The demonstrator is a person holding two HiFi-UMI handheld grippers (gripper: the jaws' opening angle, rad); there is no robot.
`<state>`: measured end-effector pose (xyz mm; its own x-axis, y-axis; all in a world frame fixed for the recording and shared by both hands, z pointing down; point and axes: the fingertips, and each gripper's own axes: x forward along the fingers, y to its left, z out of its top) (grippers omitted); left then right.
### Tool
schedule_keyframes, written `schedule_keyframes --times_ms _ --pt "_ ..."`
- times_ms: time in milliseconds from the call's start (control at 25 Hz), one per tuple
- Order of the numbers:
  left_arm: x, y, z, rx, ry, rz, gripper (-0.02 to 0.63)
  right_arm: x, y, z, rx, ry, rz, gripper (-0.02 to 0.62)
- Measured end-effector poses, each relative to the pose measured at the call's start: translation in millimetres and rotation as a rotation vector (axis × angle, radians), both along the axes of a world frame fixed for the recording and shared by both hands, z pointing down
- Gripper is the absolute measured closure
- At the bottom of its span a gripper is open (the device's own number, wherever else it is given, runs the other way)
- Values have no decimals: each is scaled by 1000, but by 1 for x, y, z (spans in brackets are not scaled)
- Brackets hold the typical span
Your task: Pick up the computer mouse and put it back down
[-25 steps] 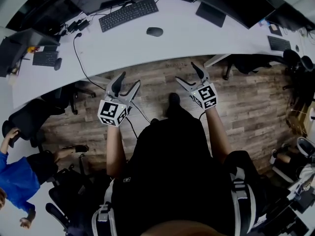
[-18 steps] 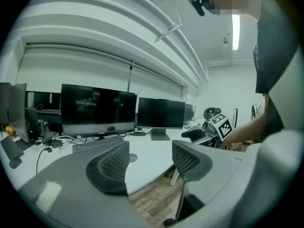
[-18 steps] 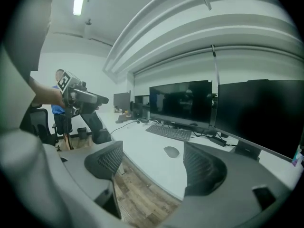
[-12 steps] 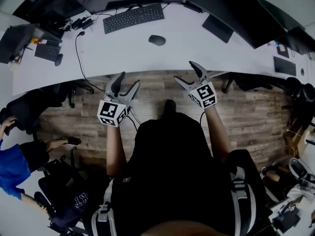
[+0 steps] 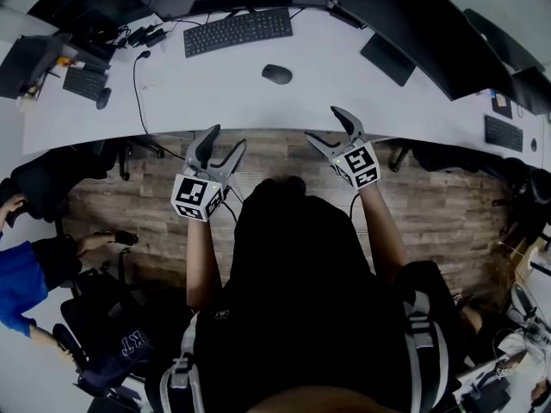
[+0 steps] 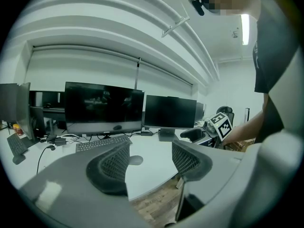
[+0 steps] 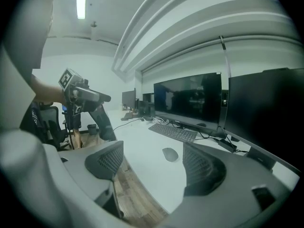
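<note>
A dark computer mouse (image 5: pixel 276 74) lies on the white desk (image 5: pixel 344 84), just in front of a black keyboard (image 5: pixel 238 30). In the right gripper view the mouse (image 7: pixel 170 154) shows between the jaws, farther off on the desk. In the left gripper view the mouse (image 6: pixel 136 160) peeks out beside the left jaw pad. My left gripper (image 5: pixel 222 144) and right gripper (image 5: pixel 331 126) both hang open over the wood floor at the desk's near edge, empty, well short of the mouse.
Two dark monitors (image 6: pixel 104 106) stand behind the keyboard. A second keyboard (image 5: pixel 84 83) and cables (image 5: pixel 136 84) lie at the desk's left end. Office chairs (image 5: pixel 43 188) stand under the desk's left part. A person in blue (image 5: pixel 21 282) sits at far left.
The view has shifted so the desk sits lower and closer to the grippers. Both grippers stay open and hold about the same pose.
</note>
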<state>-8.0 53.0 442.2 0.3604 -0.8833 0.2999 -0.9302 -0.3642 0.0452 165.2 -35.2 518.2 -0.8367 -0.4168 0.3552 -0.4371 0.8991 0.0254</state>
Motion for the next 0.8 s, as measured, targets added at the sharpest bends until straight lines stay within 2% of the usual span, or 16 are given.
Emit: schedule_keyframes --times_ms 360,800 --pt "-12 -20 4 -15 12 -7 330 -18 -14 8 -21 24 -34 204" --pt "-37 -69 17 -46 45 23 330 -48 -55 19 -57 60 -18 204"
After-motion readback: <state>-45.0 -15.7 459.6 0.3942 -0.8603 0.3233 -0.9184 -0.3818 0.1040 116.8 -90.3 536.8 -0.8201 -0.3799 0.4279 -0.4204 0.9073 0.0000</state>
